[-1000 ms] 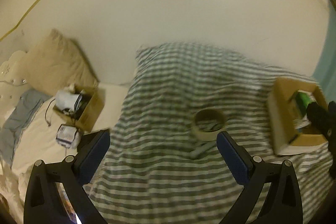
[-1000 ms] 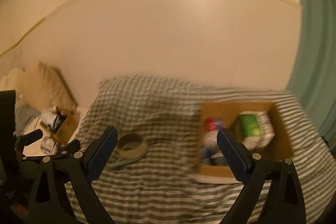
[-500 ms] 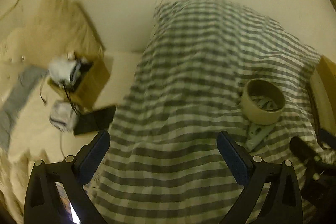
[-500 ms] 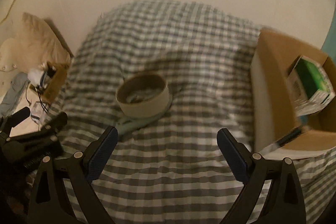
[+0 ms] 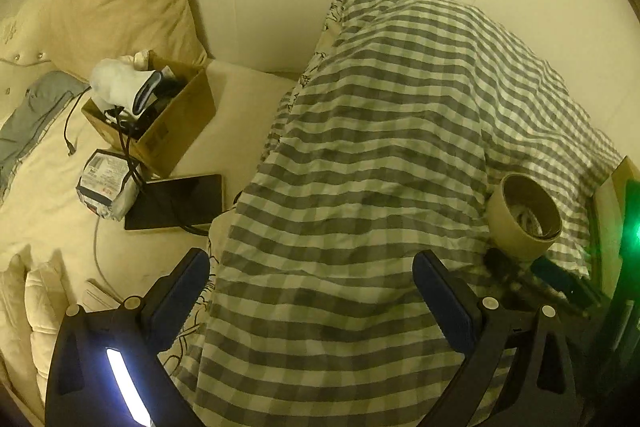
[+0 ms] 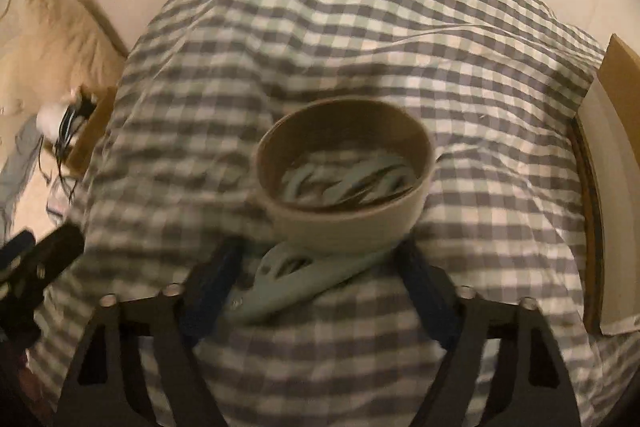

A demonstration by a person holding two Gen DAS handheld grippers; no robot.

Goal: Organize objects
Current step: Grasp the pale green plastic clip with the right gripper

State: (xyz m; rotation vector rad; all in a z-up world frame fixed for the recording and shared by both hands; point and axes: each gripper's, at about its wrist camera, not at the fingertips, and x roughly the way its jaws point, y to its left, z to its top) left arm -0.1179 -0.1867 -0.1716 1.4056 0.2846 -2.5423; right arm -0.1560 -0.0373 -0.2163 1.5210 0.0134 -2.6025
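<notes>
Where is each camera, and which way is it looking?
Left wrist: on the left gripper, looking down at the checked blanket and a box; its open fingers show.
Right wrist: on the right gripper, close above the tape roll; its jaws have just been closing around a pale green tool.
Shared: blanket, tape roll.

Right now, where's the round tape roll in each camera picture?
Left wrist view: the tape roll sits at the right edge, past the left gripper's right-hand finger.
Right wrist view: it fills the centre, just beyond the right gripper.
Shared landmark: the checked blanket under it.
</notes>
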